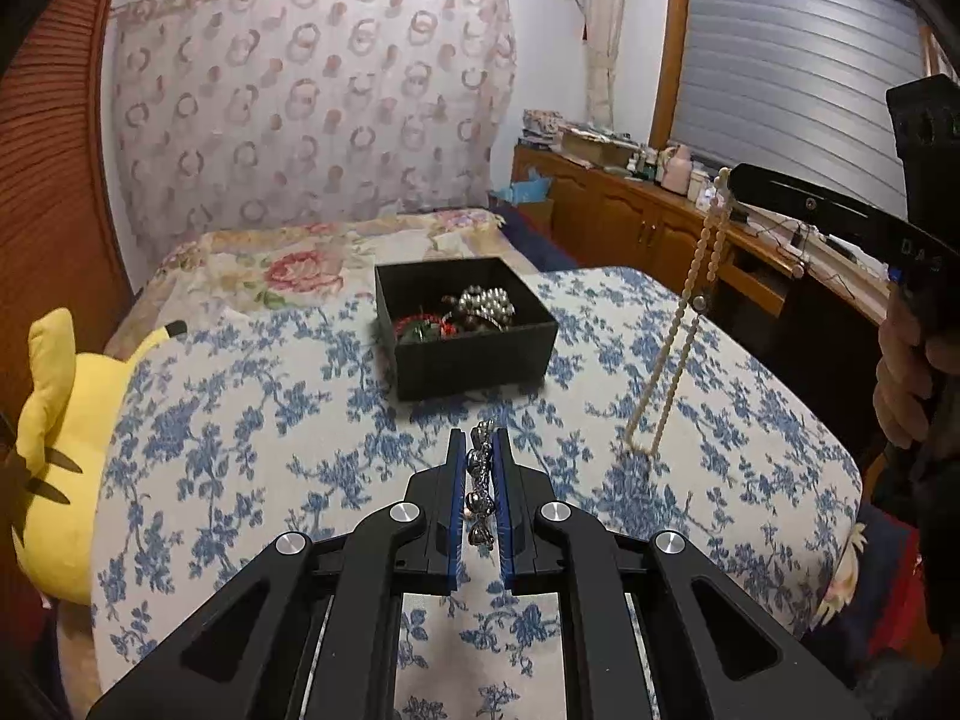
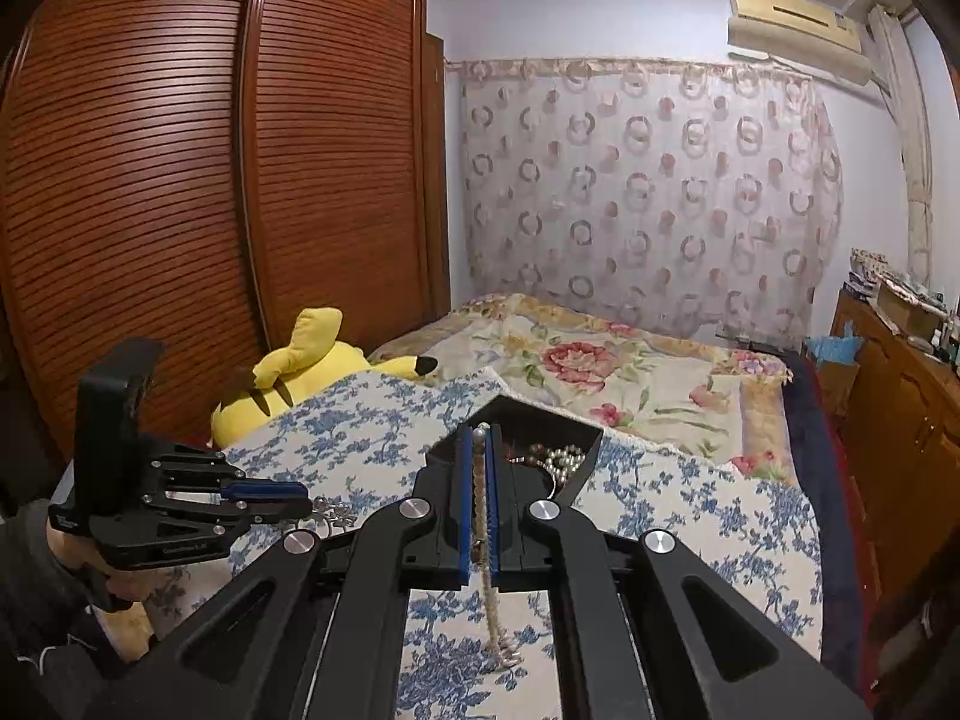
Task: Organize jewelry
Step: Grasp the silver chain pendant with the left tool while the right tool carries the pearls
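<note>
L gripper (image 1: 480, 438): jaws nearly closed, silver chain (image 1: 480, 480) pinched betw. blue pads, lifted off cloth (image 1: 240, 450). R gripper (image 2: 480, 438): fully closed on pearl strand (image 2: 480, 480), strand hung below, tip near cloth. Black box (image 1: 462, 354) w/ jewelry seen ahead of both grippers, yellow plush (image 1: 54, 450) left of L gripper.
</note>
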`<state>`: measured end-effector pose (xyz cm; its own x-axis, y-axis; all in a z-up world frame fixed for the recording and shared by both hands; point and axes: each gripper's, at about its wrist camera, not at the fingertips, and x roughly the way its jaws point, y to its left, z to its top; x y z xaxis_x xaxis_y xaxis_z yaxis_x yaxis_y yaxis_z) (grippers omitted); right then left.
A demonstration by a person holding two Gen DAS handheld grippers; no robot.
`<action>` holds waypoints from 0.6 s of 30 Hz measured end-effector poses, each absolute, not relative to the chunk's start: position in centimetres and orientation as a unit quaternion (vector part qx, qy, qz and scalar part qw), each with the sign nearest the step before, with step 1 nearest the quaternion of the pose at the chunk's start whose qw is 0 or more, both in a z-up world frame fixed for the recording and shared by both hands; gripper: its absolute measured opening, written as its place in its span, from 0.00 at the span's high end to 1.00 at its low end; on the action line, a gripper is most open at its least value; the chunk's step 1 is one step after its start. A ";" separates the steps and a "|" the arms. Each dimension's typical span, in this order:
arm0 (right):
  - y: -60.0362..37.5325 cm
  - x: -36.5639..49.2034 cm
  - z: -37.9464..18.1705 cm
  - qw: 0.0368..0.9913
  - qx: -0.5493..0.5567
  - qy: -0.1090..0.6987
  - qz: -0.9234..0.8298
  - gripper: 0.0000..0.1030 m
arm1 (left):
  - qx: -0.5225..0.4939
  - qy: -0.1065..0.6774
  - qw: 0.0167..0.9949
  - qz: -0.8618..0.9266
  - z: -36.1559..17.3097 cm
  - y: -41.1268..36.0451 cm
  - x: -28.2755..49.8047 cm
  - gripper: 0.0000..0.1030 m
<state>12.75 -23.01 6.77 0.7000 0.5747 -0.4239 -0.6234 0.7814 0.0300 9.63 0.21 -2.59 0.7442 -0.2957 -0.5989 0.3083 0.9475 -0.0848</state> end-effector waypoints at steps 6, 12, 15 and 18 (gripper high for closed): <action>-22.7 13.5 9.1 0.924 -0.058 0.187 0.328 0.95 | 0.014 0.303 0.940 -0.155 -1.0 0.0 10.8 0.93; -22.1 15.3 11.4 0.925 -0.060 0.167 0.335 0.95 | 0.015 0.287 0.946 -0.151 0.5 0.0 12.7 0.93; -21.6 16.4 12.2 0.925 -0.063 0.162 0.338 0.95 | 0.014 0.282 0.948 -0.146 1.3 0.0 13.8 0.93; -21.1 17.9 13.1 0.925 -0.064 0.158 0.340 0.95 | 0.013 0.276 0.950 -0.144 2.2 0.2 15.5 0.92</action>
